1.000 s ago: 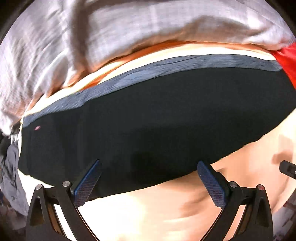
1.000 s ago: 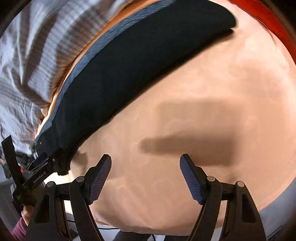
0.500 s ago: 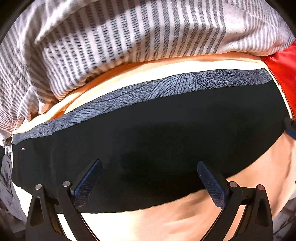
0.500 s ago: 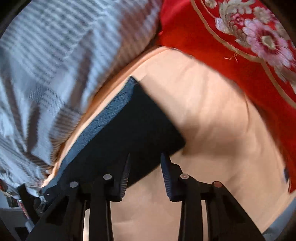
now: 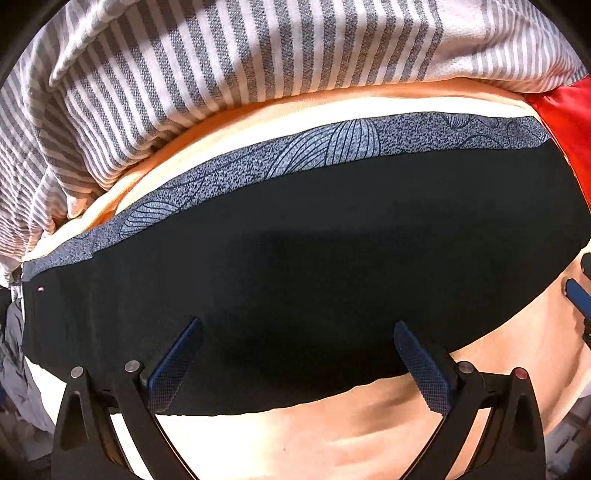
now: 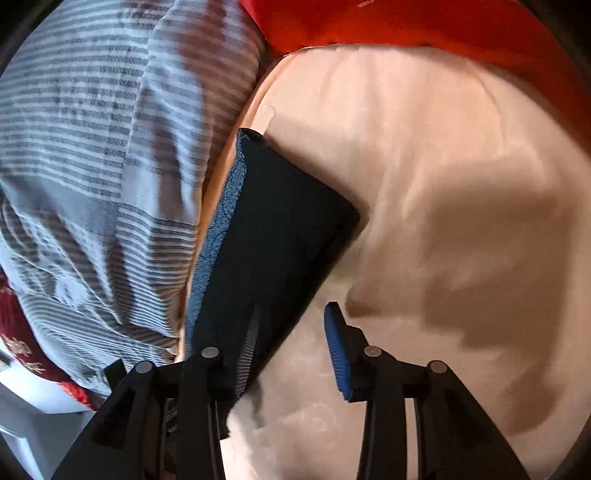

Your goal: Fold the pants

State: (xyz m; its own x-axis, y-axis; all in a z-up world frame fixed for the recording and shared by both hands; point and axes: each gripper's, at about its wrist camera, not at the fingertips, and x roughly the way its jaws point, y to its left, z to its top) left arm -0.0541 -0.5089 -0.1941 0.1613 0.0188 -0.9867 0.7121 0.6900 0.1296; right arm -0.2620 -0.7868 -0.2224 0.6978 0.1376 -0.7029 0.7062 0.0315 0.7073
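Taking the pants as the landmark, and working from near to far.

Nearest me, my left claw (image 5: 295, 354) points down over the pants (image 5: 314, 277), its two padded fingers spread wide, gripping nothing. The near hem of the dark cloth lies between those fingers, but neither pad presses on it.

My right claw (image 6: 291, 347) sits at one short end of the pants (image 6: 280, 229). Its jaws are partly apart and have just been opening again after narrowing. The dark edge of the pants runs up beside one finger, and the other finger stands over the bare sheet. I see no pinch on the cloth.

The pants lie flat on a peach bed sheet (image 5: 332, 443) as a long, narrow, dark band. A grey-blue patterned strip (image 5: 332, 147) runs along their far edge. I judge the lengthwise fold done, with the legs stacked. What seems left is folding the band across, end to end.

Beyond the pants lies a rumpled grey-and-white striped blanket (image 5: 221, 66). At the far corner of the pants is red fabric (image 6: 424, 26).
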